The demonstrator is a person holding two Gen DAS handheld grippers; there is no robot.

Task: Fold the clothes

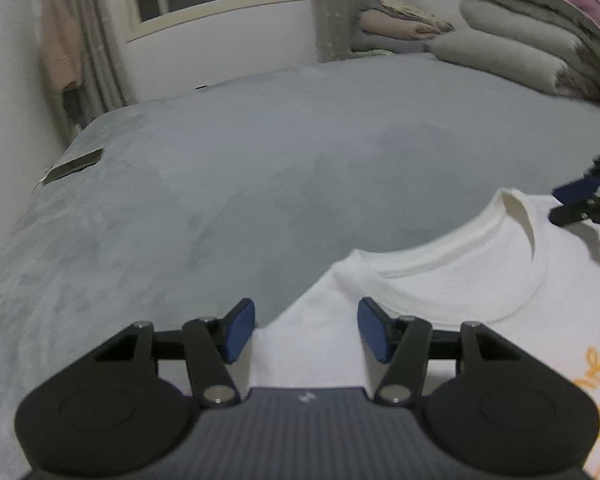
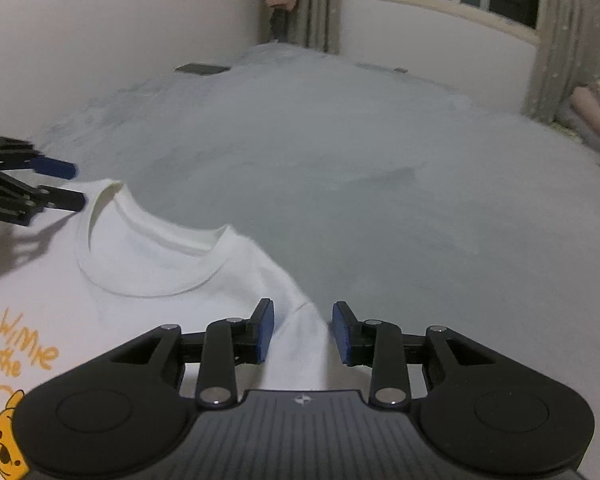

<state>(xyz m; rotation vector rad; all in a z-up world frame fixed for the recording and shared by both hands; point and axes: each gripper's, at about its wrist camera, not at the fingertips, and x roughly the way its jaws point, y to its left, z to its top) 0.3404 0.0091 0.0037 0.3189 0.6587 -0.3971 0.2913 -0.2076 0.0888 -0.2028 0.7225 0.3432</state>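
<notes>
The white shirt [image 1: 440, 300] lies flat on the bed [image 1: 220, 180], collar toward the far edge. Left tongs [image 1: 306, 330] and right tongs [image 2: 303, 332] stand apart, unclamped, one over each shoulder.

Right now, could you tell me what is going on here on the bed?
A person holds a gripper in each hand over a white T-shirt lying flat on the grey bed. The left gripper and the right gripper each sit at a shoulder, jaws apart with cloth between them. Neither pinches the shirt, and no fold shows yet.
</notes>
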